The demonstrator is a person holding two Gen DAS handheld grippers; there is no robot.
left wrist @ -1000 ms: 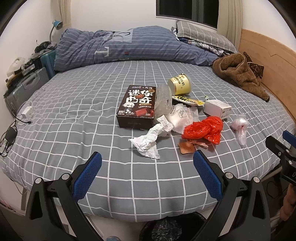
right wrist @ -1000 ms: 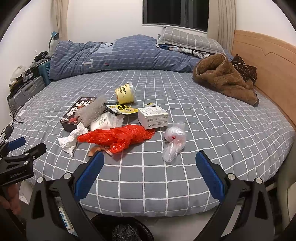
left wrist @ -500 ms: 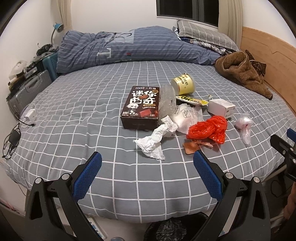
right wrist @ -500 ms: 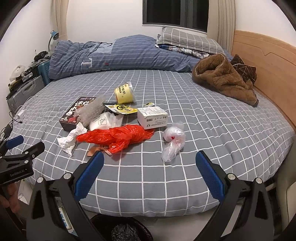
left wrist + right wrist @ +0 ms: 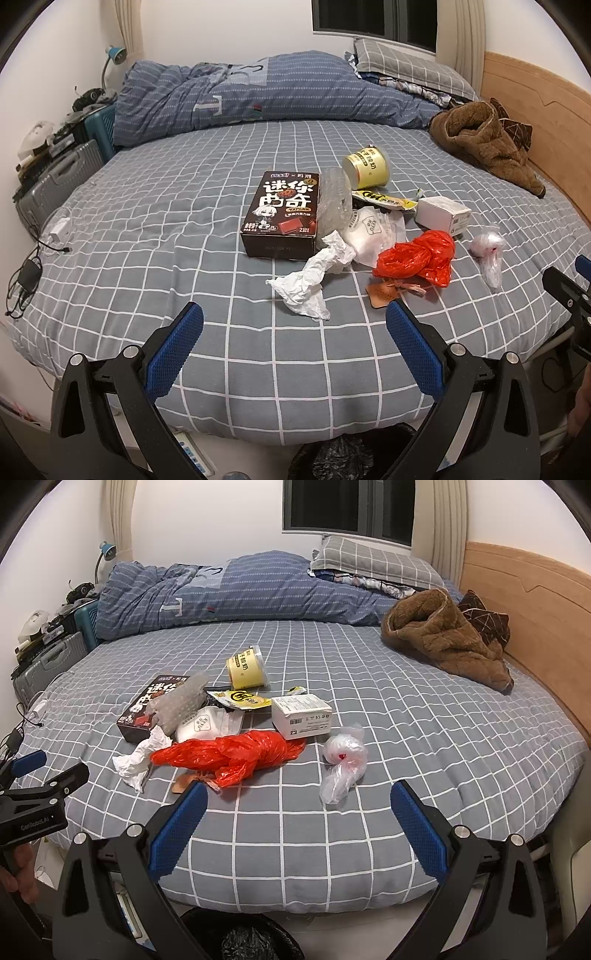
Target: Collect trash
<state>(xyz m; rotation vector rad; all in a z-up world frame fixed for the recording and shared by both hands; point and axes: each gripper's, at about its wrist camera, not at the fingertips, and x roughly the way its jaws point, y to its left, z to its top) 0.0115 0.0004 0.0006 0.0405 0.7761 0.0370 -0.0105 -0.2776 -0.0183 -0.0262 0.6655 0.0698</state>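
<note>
Near the foot edge of the bed (image 5: 147,229), on its grey checked sheet, the trash lies in a loose cluster: a dark chocolate box (image 5: 282,216) lies flat with crumpled clear wrap (image 5: 334,203) against its right side, and a crumpled white tissue (image 5: 314,280) sits just in front of the box, closest to the edge. Beside the tissue, toward the headboard side, a red plastic bag (image 5: 417,260) lies bunched, touching a white pouch (image 5: 369,232) behind it, with a small brown leather tag (image 5: 384,293) at its front. Farther in, a yellow cup (image 5: 365,168) rests on its side, a yellow snack wrapper (image 5: 384,199) lies between it and a white carton (image 5: 301,716), and a knotted clear bag (image 5: 343,764) lies apart from the rest, nearer the headboard side. Both tools hover off the foot edge, touching nothing: the left hand-held gripper (image 5: 293,339) has its blue pads spread wide in front of the tissue, and the right hand-held gripper (image 5: 295,821) is likewise spread, facing the red bag and the clear bag. Below the edge, on the floor, a black-lined bin (image 5: 243,938) stands. A brown fleece garment (image 5: 447,638) is heaped by the wooden headboard (image 5: 535,620), and a blue quilt (image 5: 258,92) is bunched along the far side.
</note>
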